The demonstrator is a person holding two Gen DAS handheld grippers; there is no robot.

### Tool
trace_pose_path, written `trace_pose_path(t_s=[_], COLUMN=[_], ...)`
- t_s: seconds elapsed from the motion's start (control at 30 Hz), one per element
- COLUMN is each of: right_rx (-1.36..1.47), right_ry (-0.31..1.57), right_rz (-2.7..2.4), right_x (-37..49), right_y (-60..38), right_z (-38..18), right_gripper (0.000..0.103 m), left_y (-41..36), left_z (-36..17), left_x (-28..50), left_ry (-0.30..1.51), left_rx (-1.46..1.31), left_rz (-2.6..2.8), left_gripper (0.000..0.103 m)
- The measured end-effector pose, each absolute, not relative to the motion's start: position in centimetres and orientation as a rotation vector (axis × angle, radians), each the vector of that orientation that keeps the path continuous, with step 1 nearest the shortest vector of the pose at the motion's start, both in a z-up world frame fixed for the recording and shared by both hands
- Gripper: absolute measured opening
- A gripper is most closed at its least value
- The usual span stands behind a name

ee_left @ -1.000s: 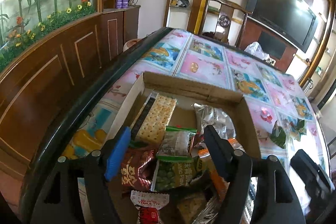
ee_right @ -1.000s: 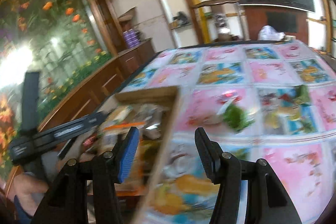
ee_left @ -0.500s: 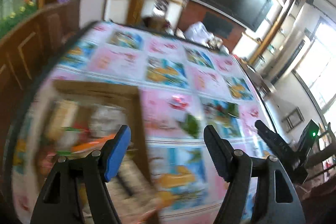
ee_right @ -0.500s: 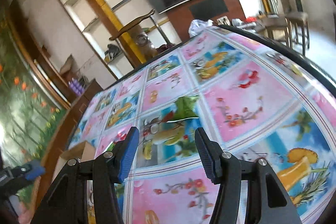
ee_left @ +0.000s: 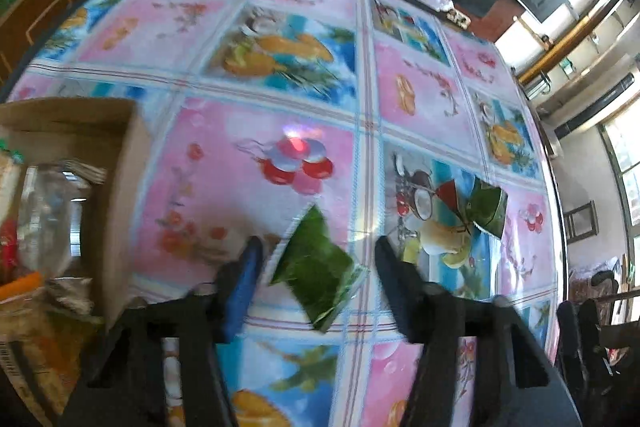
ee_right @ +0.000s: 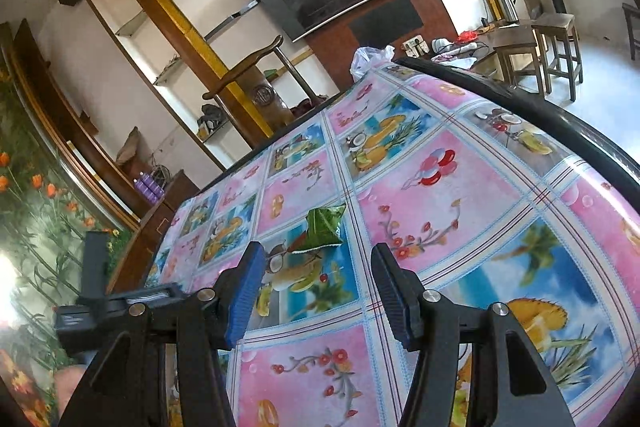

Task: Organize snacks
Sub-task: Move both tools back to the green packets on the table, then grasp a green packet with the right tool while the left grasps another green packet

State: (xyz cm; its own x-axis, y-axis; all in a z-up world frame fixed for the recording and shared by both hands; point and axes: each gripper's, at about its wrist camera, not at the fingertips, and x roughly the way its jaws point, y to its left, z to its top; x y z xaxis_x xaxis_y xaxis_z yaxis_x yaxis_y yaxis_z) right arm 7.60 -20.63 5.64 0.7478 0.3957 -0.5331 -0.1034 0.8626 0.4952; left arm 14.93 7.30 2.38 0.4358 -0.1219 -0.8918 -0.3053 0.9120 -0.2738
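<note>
Your left gripper [ee_left: 318,255] is closing, with a green snack packet [ee_left: 316,271] lying between its fingers on the tablecloth [ee_left: 240,131], beside the cardboard box [ee_left: 120,187]. Your right gripper [ee_right: 318,259] hangs half open and empty; a second green packet [ee_right: 322,229] lies beyond its tips.

Two flat green foil snack packets lie on the bench: one [ee_left: 316,275] at six o'clock, the other [ee_left: 489,205] at three o'clock. One brown cardboard box [ee_left: 120,195] of mixed snacks stands at nine o'clock.
</note>
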Motion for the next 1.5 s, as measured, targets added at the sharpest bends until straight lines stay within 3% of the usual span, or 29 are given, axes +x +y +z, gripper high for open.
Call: trace_pose_path(t_s=[0.3,0.47,0.7,0.77,0.83,1.0,1.5], right_rx=[0.475,0.452,0.314,0.273,0.171,0.074,0.135], right_ry=[0.686,0.801,0.884,0.904,0.932,0.883,0.756], right_rz=[0.247,0.299,0.304,0.278,0.25,0.222,0.352], right_x=[9.6,13.6,18.2,19.0,19.4,17.6,12.1], right_y=[-21.9,-20.2,-15.4,-14.2,-12.7,-12.3,-11.4], right_z=[5.3,3.2,1.7,1.0,0.3,0.8,5.5], right_gripper=[0.06,0.06,0.06,0.054,0.035,0.028,0.029], left_y=[3.9,2.9,1.7,1.6,1.6,1.5,1.4], left_z=[2.1,2.0,1.7,1.7,1.7,1.9,4.4], left_x=[11.1,6.3,5.4,5.5,5.5,5.2,3.8], left_ry=[1.083,1.03,0.956,0.952,0.955,0.947,0.822], left_rx=[-0.292,-0.241,-0.14,-0.118,-0.12,-0.106,-0.04], left_rz=[0.065,-0.027,-0.041,-0.04,-0.041,-0.046,0.001], left_gripper=[0.039,0.039,0.039,0.039,0.039,0.035,0.035])
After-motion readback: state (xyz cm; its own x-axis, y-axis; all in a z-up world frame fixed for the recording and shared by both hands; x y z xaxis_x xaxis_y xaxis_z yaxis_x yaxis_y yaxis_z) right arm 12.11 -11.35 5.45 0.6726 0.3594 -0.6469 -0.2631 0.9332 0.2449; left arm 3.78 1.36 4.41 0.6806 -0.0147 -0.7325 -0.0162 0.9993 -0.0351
